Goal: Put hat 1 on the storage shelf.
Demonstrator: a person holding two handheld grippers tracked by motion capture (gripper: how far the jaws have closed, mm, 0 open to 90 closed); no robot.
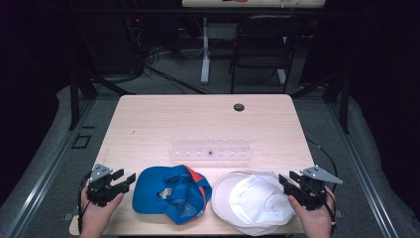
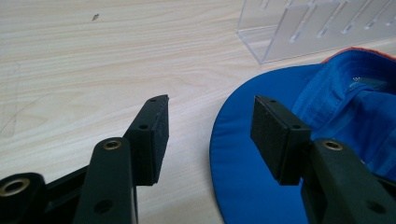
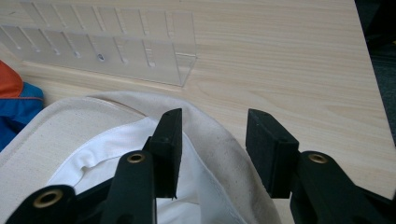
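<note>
Rack (image 1: 210, 148) behind two caps (image 1: 171, 193)

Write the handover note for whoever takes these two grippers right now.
Left gripper: open, holding nothing, just left of the blue cap, one jaw over its brim.
Right gripper: open, holding nothing, at the right edge of the white cap.
Both caps lie inside-up, side by side on the table's near edge; the clear acrylic rack stands behind them.
Done: nothing gripped yet.
Left: probably grip the caps and handle them.

Bright lit table, dark surroundings, soft focus
</note>
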